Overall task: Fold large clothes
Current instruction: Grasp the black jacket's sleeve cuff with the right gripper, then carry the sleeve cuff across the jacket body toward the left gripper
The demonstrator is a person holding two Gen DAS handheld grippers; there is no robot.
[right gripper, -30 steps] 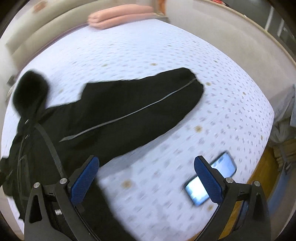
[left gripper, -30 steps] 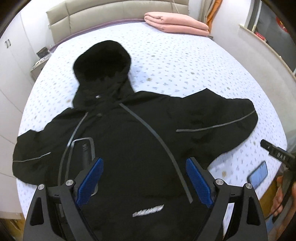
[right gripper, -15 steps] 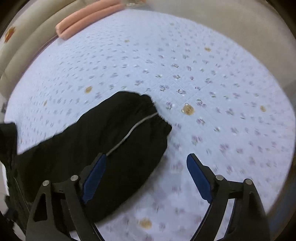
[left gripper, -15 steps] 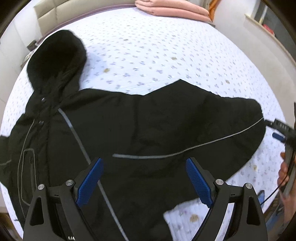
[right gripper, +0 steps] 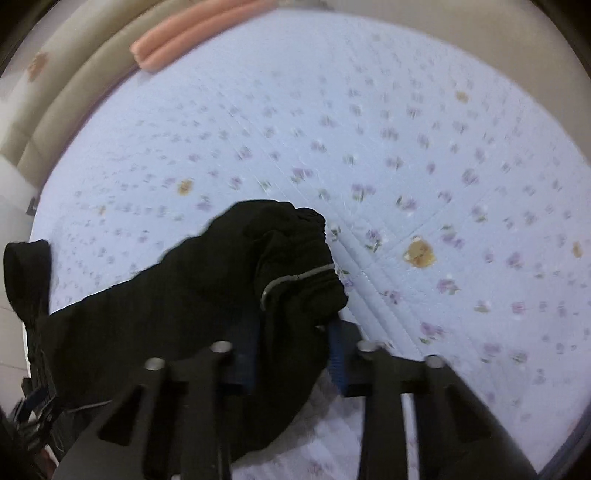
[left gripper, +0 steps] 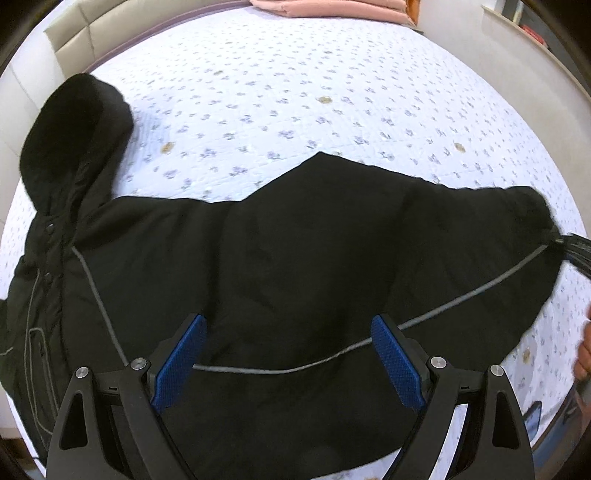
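Note:
A black hooded jacket [left gripper: 295, 258] lies spread flat on the bed, hood [left gripper: 70, 136] at the left, its right sleeve stretched out to the right. My left gripper [left gripper: 288, 358] is open and empty above the sleeve near the armpit. My right gripper [right gripper: 291, 354] is shut on the sleeve cuff [right gripper: 295, 266], which bunches up between the blue pads. In the left wrist view the right gripper's tip [left gripper: 576, 247] shows at the sleeve end.
The bed [left gripper: 332, 92] has a white quilt with small flowers. Folded pink bedding [left gripper: 332, 7] lies at the far end by the beige headboard [right gripper: 55, 107]. A phone [left gripper: 533, 421] lies at the bed's near right edge.
My right gripper moved onto the sleeve end and shut on the cuff. My left gripper moved right from the jacket's body to over the sleeve and stayed open.

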